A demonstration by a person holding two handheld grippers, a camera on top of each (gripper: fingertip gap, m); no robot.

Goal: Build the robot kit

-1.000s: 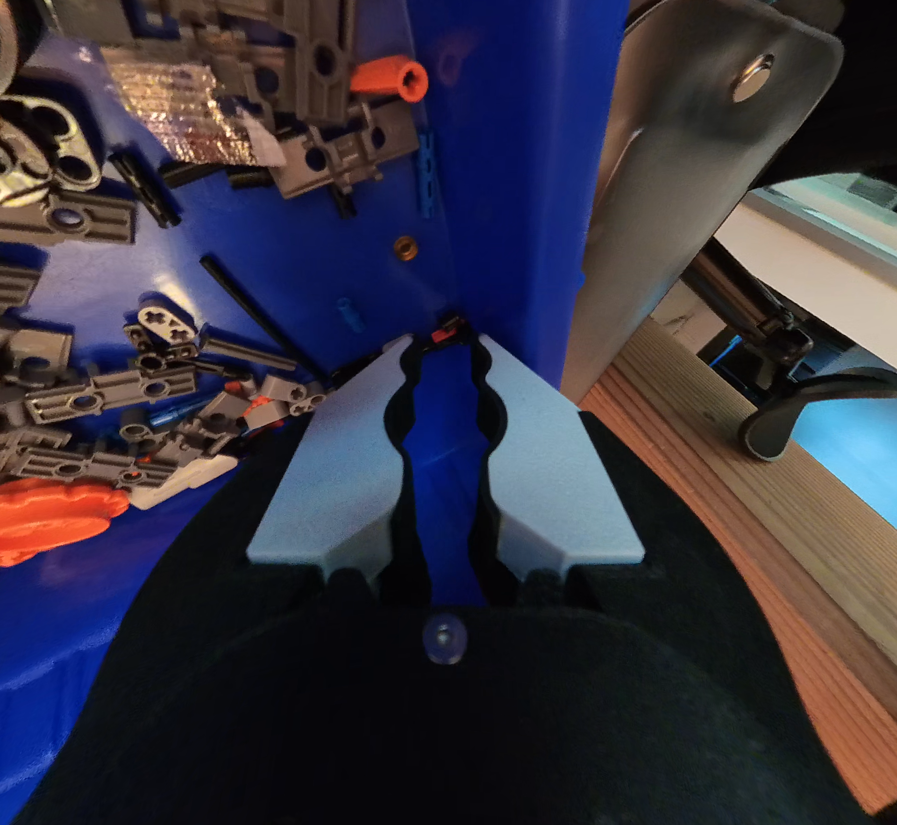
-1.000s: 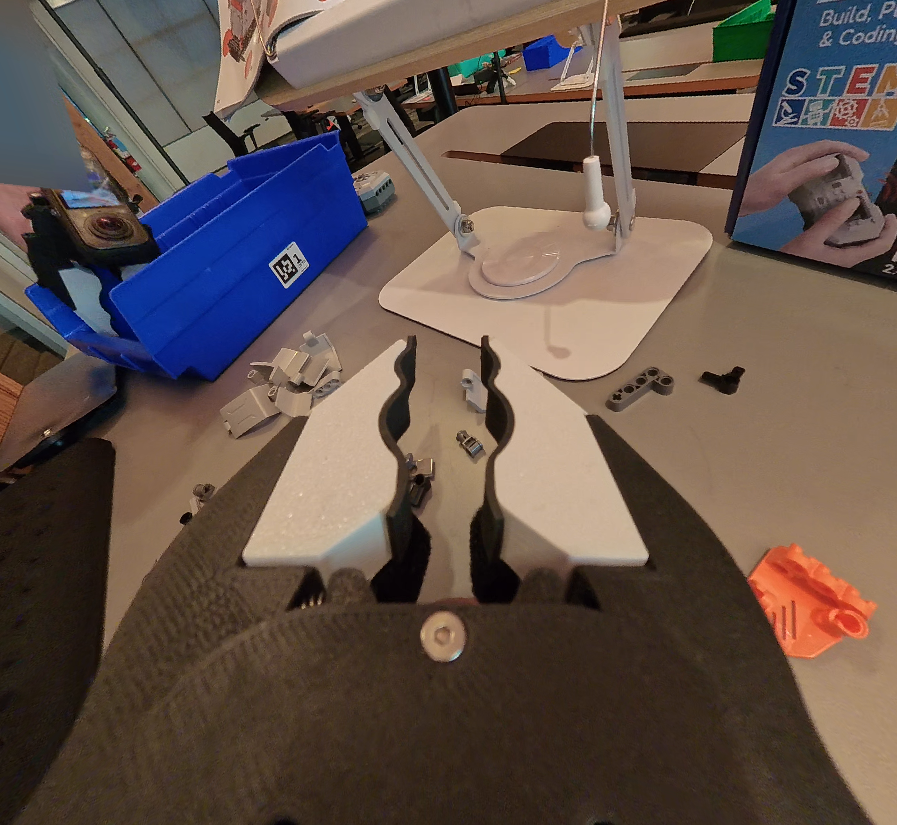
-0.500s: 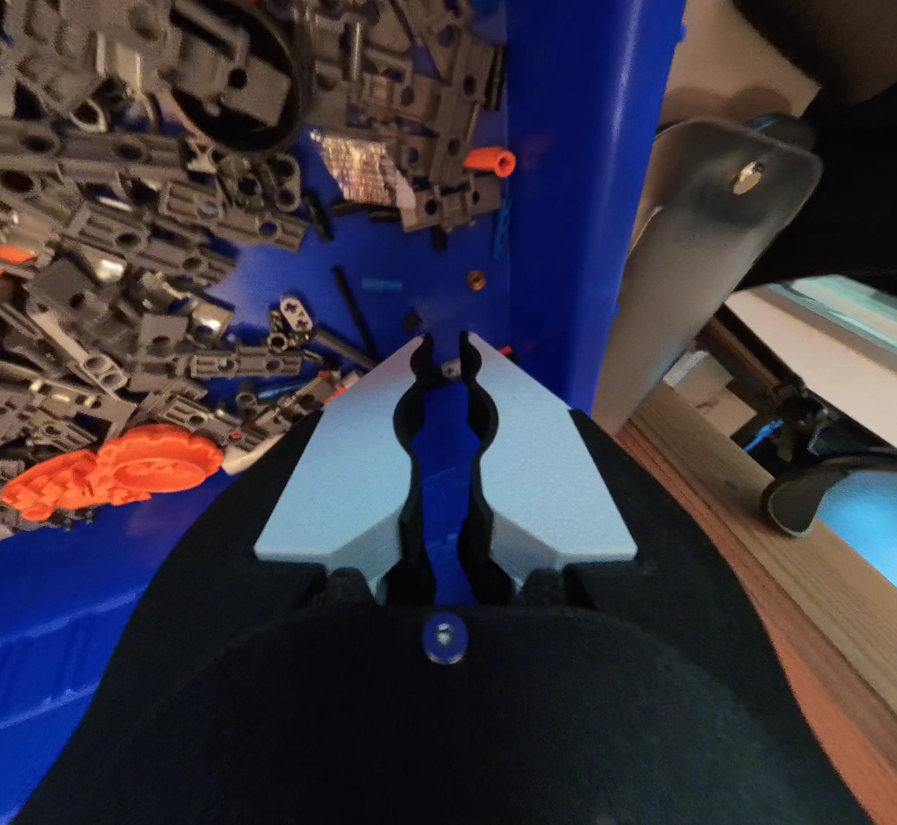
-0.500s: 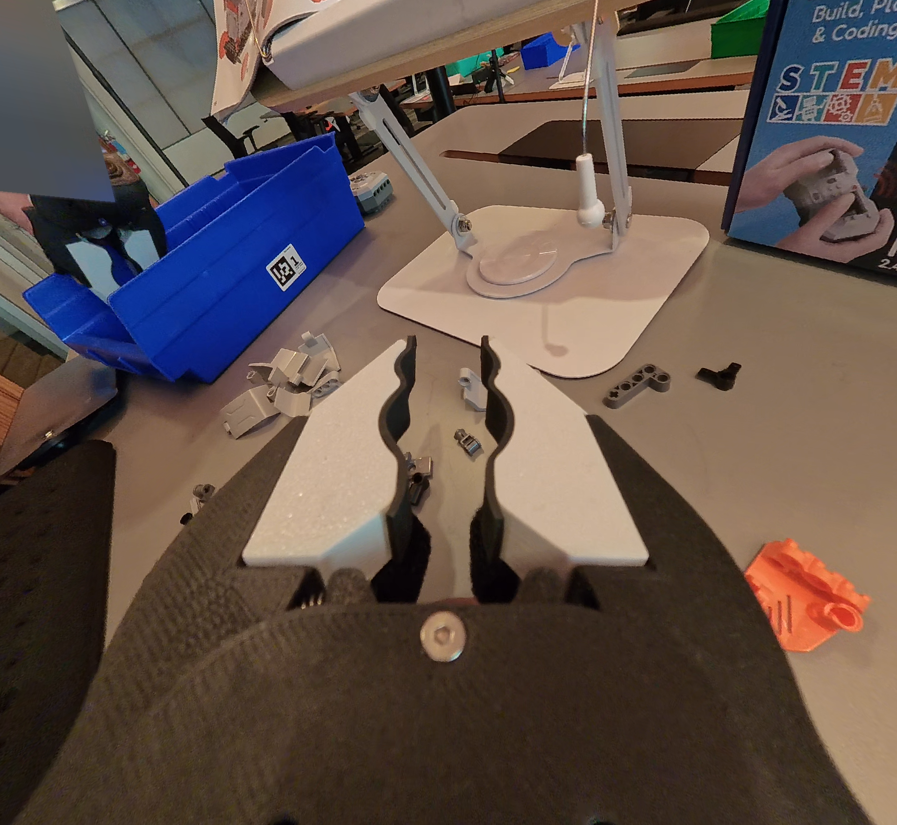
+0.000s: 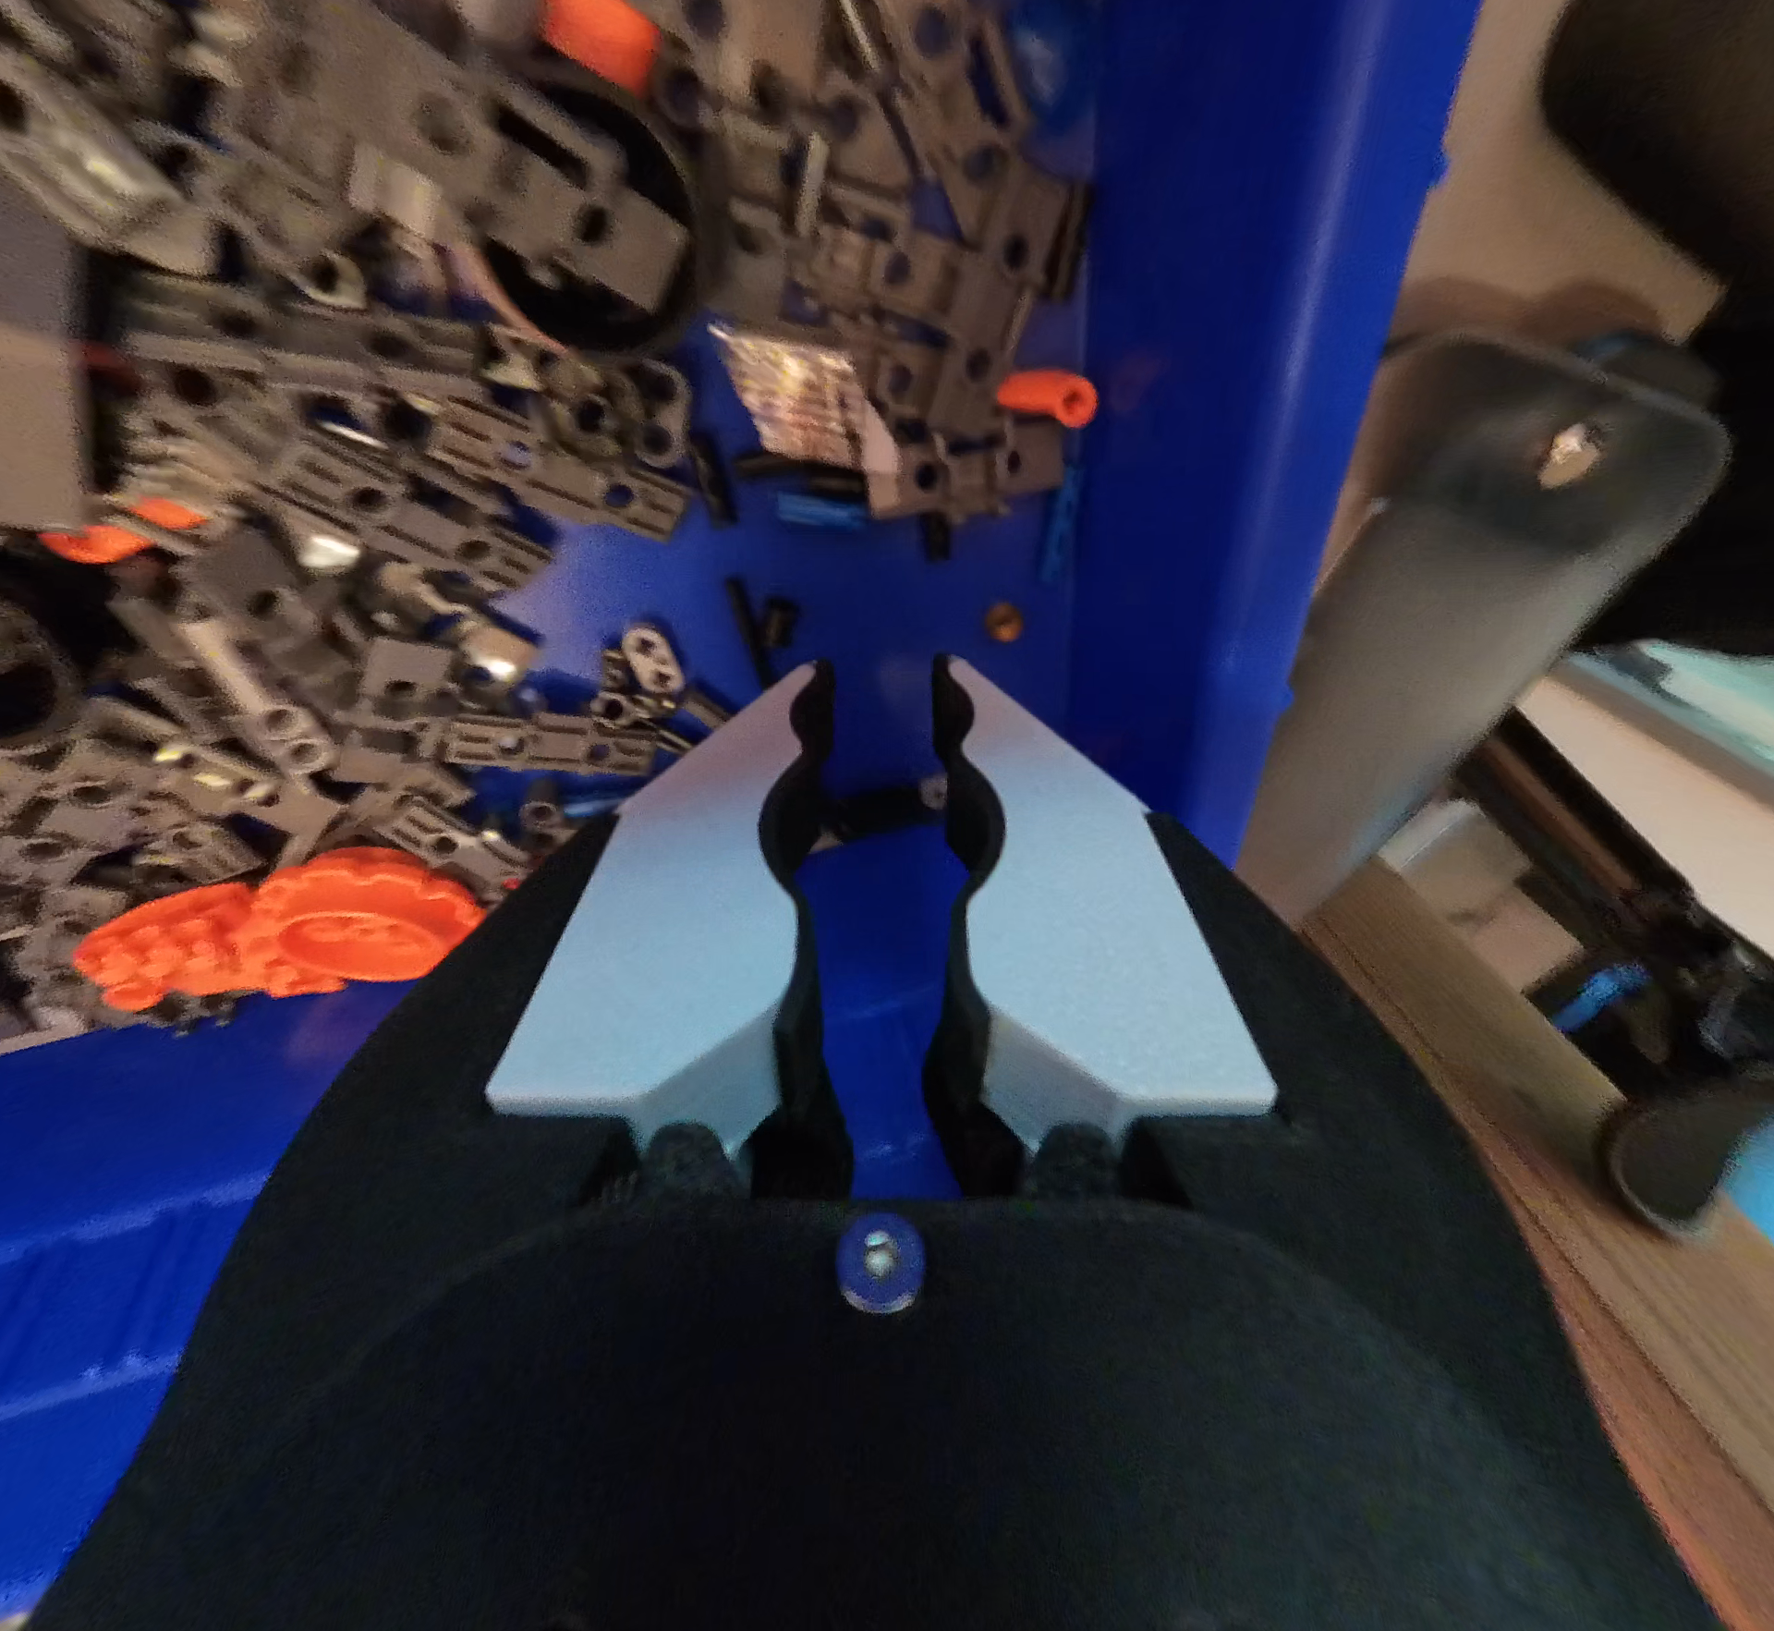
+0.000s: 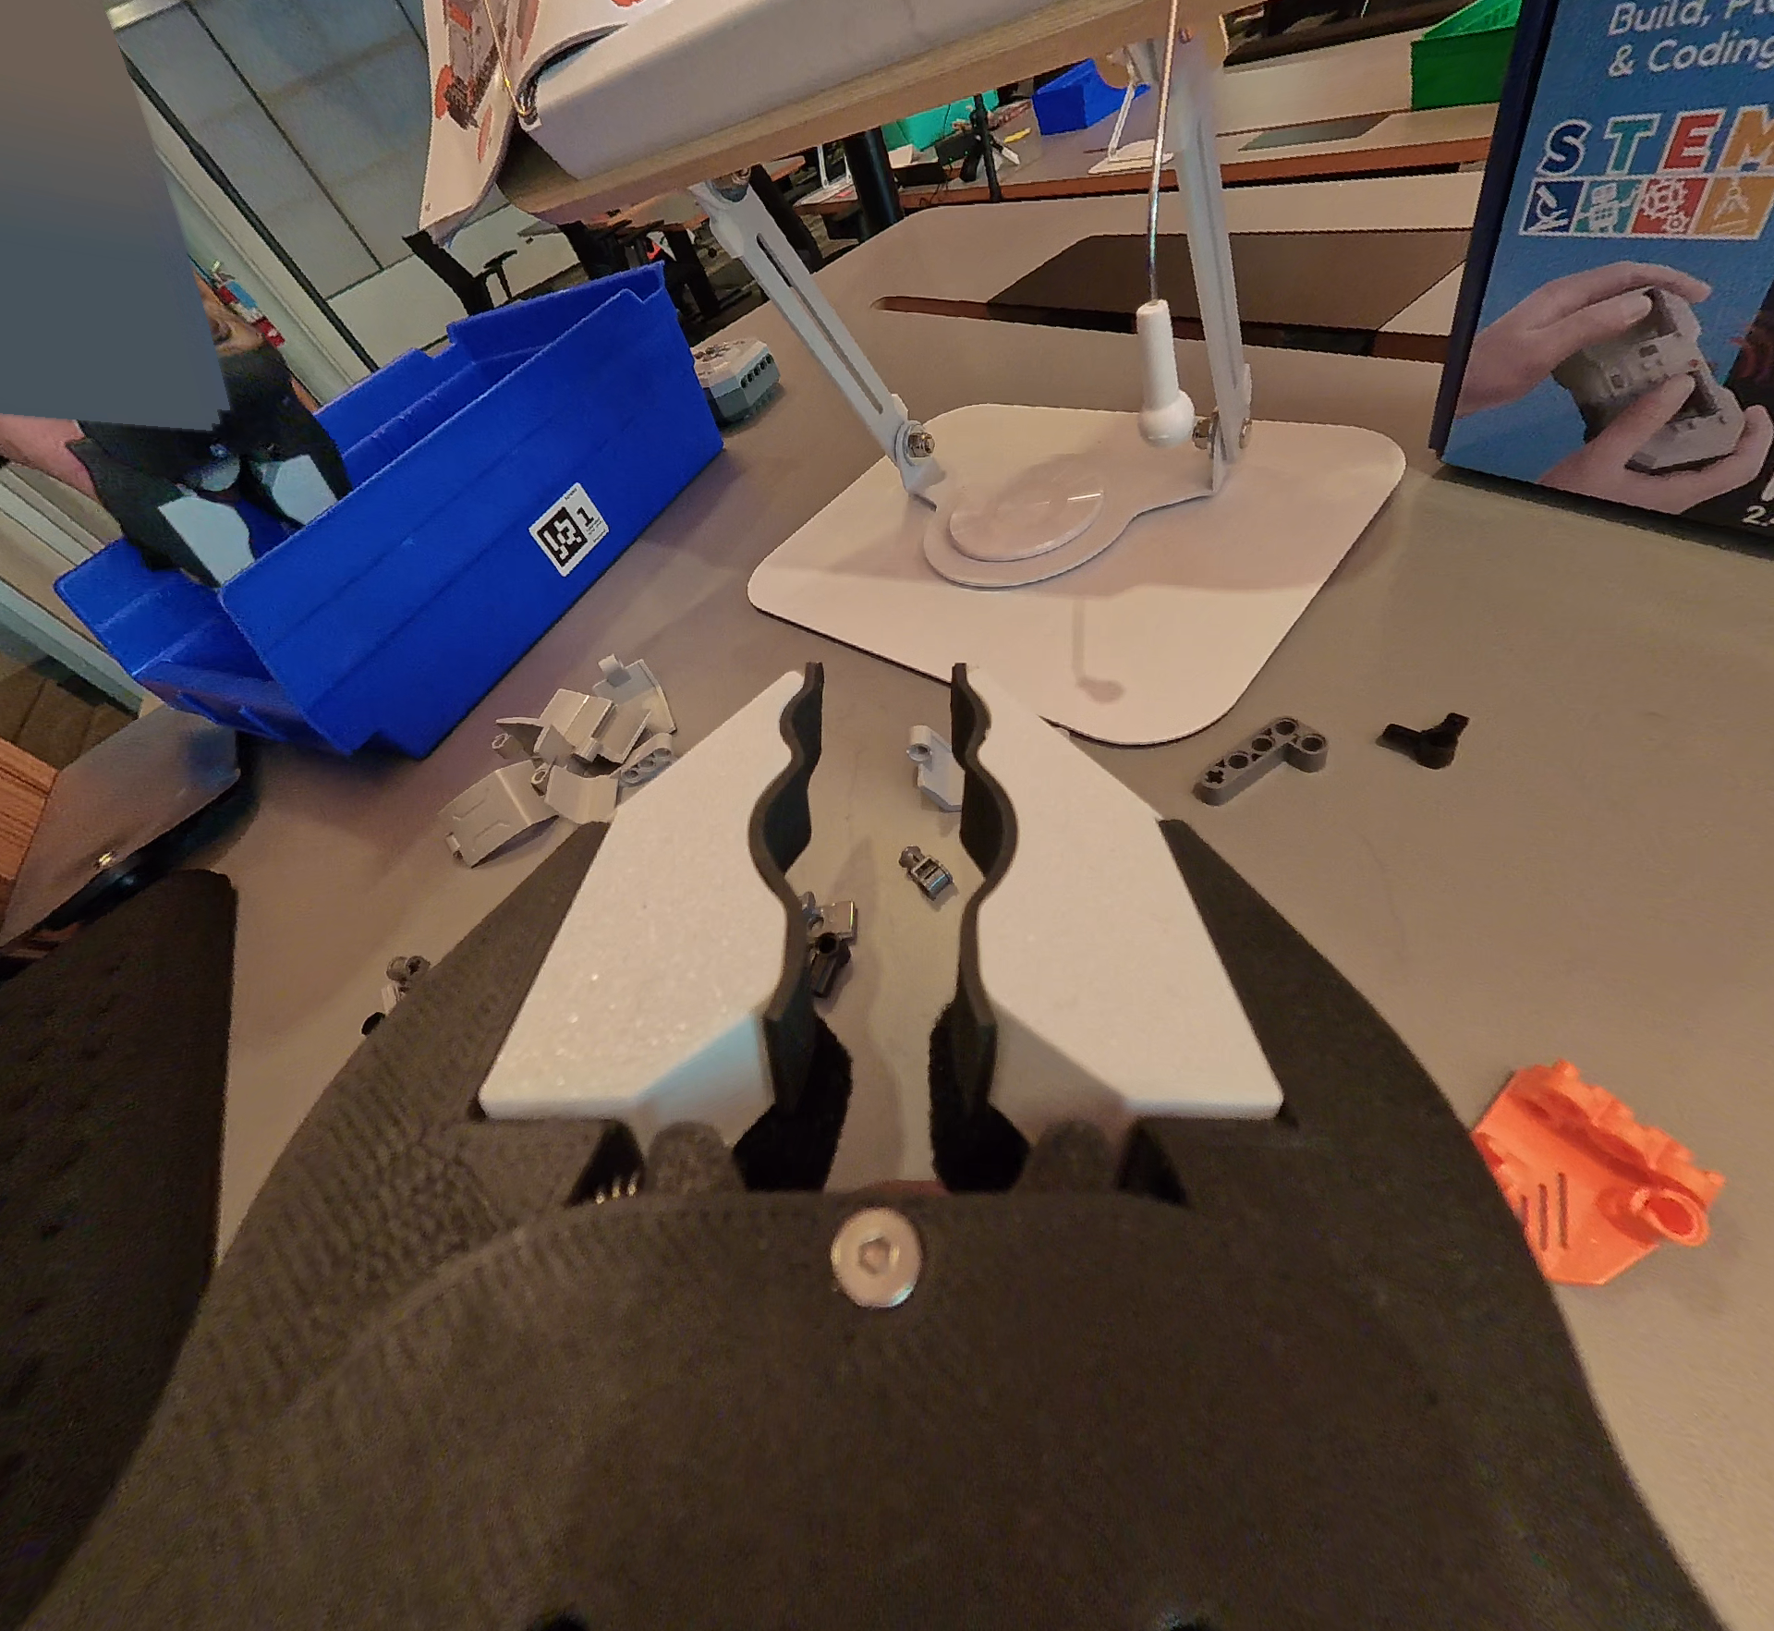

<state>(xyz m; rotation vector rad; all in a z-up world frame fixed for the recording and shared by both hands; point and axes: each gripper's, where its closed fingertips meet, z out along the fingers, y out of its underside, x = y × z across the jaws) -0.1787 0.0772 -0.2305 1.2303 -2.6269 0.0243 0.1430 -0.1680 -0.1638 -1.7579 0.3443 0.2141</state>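
My left gripper [image 5: 881, 673] is open and empty above the floor of a blue bin [image 5: 1200, 337], close to its right wall. Many grey building parts [image 5: 384, 452] fill the bin, with an orange gear-like part [image 5: 288, 942] at lower left and a small orange pin [image 5: 1046, 399]. A small dark piece [image 5: 869, 809] lies on the bin floor between the fingers. My right gripper [image 6: 888, 678] is open and empty above the grey table [image 6: 1440, 913]. Small grey connectors [image 6: 926, 873] and a pale part [image 6: 933, 764] lie under its gap.
The blue bin [image 6: 461, 529] stands at the left with the left gripper [image 6: 221, 500] in it. Nearby are a pile of pale grey panels [image 6: 566, 769], a white stand base [image 6: 1085, 577], a grey beam [image 6: 1262, 754], a black pin [image 6: 1426, 735], an orange part [image 6: 1594, 1172] and a blue box [image 6: 1632, 241]. My hands' fingertips stand some 40 cm from each other. The small orange pin [image 5: 1046, 399] is closer to my left gripper, around 5 cm from its tips; the right tips are 35 cm off.
My left gripper rose away from the bin's corner and opened wider; the small piece seen at its tips earlier is no longer between them. The right gripper stayed almost still.
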